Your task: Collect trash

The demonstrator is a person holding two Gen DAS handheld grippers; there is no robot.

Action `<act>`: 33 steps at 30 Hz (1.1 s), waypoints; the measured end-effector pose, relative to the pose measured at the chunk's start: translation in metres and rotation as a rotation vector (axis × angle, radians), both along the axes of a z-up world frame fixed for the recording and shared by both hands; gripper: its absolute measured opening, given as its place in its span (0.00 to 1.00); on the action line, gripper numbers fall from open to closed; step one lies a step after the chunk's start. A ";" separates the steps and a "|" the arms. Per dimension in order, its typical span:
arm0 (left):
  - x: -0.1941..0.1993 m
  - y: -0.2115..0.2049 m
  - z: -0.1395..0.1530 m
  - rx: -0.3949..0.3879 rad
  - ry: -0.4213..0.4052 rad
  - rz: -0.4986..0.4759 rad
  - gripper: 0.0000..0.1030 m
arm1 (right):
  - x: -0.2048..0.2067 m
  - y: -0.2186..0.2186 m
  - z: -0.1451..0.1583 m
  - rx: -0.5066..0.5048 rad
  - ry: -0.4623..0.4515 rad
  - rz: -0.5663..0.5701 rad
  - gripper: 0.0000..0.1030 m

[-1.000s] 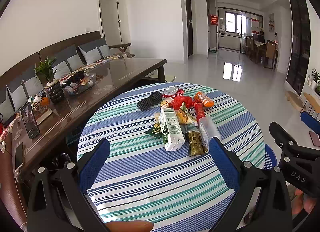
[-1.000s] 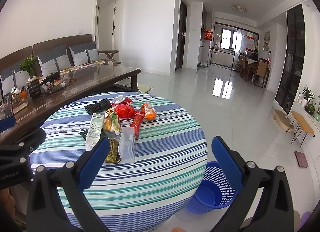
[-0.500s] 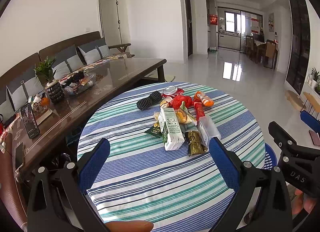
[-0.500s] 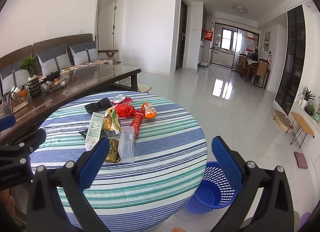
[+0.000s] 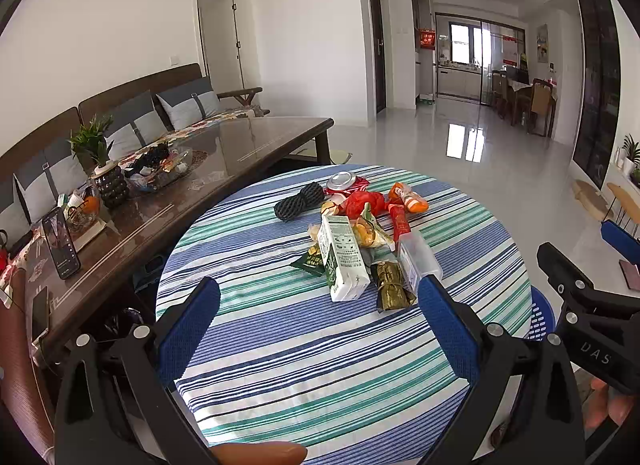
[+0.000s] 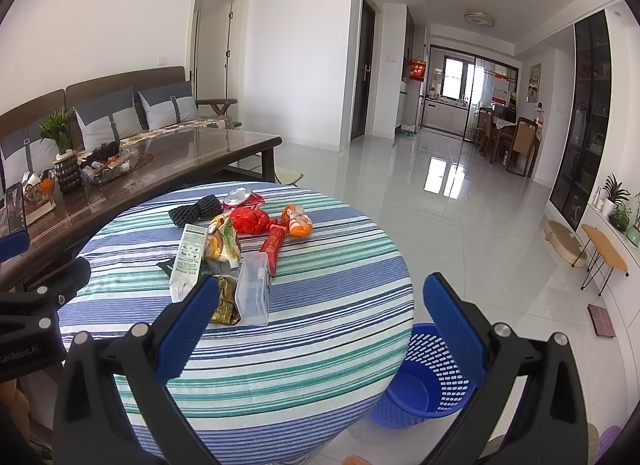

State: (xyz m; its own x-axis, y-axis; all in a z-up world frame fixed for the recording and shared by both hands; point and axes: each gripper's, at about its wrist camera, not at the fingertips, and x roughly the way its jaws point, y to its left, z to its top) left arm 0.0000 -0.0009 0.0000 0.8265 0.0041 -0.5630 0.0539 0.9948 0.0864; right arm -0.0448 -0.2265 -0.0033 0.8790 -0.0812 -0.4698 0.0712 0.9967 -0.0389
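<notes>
A pile of trash lies on the round striped table (image 5: 320, 345): a white milk carton (image 5: 343, 261), a clear plastic box (image 5: 418, 257), a gold wrapper (image 5: 390, 287), red wrappers (image 5: 362, 201), an orange bottle (image 5: 410, 197), a crushed can (image 5: 342, 181) and a black bundle (image 5: 298, 201). The same pile shows in the right wrist view, with the carton (image 6: 188, 257) and the box (image 6: 254, 289). My left gripper (image 5: 318, 329) is open and empty, short of the pile. My right gripper (image 6: 320, 325) is open and empty over the table's near right edge. A blue mesh bin (image 6: 424, 381) stands on the floor right of the table.
A long dark glass-topped table (image 5: 168, 201) stands left, holding a plant (image 5: 98, 153), a snack tray and a phone (image 5: 60, 243). A sofa sits behind it. Glossy open floor (image 6: 460, 205) stretches right toward a dining area. Small stools (image 6: 600, 249) line the right wall.
</notes>
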 end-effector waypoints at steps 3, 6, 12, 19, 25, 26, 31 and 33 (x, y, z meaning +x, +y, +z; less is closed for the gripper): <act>0.000 0.000 0.000 0.001 0.000 0.001 0.95 | 0.000 0.000 0.000 -0.001 0.000 0.000 0.96; 0.000 0.000 0.000 0.001 0.000 0.000 0.95 | 0.000 0.000 0.000 -0.002 0.000 0.000 0.96; 0.000 0.000 0.000 0.002 0.000 0.000 0.95 | 0.000 0.000 0.000 -0.002 0.001 0.000 0.96; -0.002 0.001 0.001 0.004 0.002 0.001 0.95 | 0.000 -0.004 -0.001 -0.001 0.001 -0.003 0.96; -0.002 0.002 0.001 0.004 0.002 0.002 0.95 | -0.001 -0.007 -0.002 -0.004 0.002 -0.002 0.96; -0.002 0.002 0.001 0.004 0.002 0.002 0.95 | -0.001 -0.009 -0.002 -0.004 0.002 -0.001 0.96; -0.004 0.005 0.000 0.002 0.002 0.005 0.95 | -0.001 -0.010 -0.006 -0.006 0.004 -0.001 0.96; -0.004 0.005 0.000 0.003 0.001 0.006 0.95 | -0.001 -0.008 -0.015 -0.008 0.004 -0.002 0.96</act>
State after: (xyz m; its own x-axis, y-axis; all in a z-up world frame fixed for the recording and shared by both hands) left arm -0.0039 0.0043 -0.0002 0.8258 0.0107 -0.5638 0.0483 0.9948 0.0896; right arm -0.0462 -0.2347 -0.0179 0.8770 -0.0865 -0.4727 0.0730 0.9962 -0.0469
